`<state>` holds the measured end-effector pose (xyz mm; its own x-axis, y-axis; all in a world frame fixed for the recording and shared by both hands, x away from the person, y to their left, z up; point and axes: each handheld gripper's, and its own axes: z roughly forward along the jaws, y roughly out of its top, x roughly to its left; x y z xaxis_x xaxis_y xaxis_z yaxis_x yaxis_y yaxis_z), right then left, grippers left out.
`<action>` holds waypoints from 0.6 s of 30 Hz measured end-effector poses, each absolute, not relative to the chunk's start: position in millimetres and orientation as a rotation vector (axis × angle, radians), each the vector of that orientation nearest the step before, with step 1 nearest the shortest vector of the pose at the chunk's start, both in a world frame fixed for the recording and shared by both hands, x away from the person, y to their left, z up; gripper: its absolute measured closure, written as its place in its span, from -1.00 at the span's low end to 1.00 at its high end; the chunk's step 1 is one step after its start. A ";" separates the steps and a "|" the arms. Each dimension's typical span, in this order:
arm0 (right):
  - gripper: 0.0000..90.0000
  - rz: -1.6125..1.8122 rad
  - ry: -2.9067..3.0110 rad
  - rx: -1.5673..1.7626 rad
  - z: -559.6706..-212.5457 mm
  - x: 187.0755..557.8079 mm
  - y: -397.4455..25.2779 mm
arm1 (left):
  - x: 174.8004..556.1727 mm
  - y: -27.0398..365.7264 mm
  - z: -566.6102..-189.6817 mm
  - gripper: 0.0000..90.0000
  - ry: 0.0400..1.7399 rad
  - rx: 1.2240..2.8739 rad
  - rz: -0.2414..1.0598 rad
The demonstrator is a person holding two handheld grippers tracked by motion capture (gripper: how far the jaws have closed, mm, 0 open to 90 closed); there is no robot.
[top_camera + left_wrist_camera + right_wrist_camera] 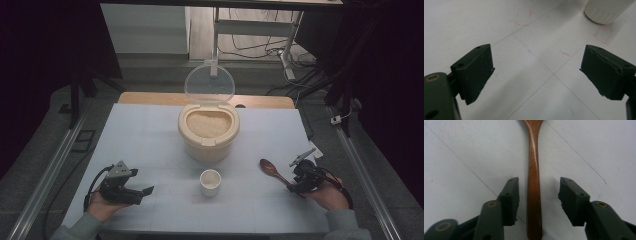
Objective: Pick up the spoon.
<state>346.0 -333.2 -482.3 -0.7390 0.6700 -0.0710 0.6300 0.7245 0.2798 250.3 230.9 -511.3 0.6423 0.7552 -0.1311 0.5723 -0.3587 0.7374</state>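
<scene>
The dark brown wooden spoon (534, 182) lies flat on the white table (150, 130), to the right of the small white ribbed cup (210, 182), its bowl pointing away from the person and its handle running back toward the right gripper (295, 186). In the right gripper view the handle passes straight between the two black jaws, which stand partly open on either side of it with a clear gap on each side, so they straddle the spoon without clamping it. The left gripper (142, 192) rests low over the table well to the left of the cup, held in the person's left hand (102, 205); its jaws are spread wide with nothing between them, and in the left gripper view the cup's base (606, 11) sits beyond them. Behind the cup stands a round cream plastic container (208, 131) filled with pale grains, its clear lid (209, 83) raised upright at the back.
</scene>
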 end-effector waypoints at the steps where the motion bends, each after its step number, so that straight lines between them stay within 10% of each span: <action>1: 0.21 0.352 2.765 1.046 -483.0 346.2 -332.5 | 250.4 230.9 -511.4 -0.76 1.031 2.072 0.293; 11: 0.73 0.325 2.818 1.035 -485.6 352.0 -326.6 | 250.8 230.8 -511.9 -0.76 1.031 2.074 0.291; 18: 0.75 0.281 2.820 1.030 -485.3 353.1 -322.7 | 250.2 231.5 -511.4 -0.76 1.029 2.075 0.294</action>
<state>353.1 -322.7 -485.3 -0.7597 0.6480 -0.0540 0.6246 0.7503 0.2168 250.2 231.5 -511.4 0.6449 0.7534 -0.1287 0.5716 -0.3636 0.7356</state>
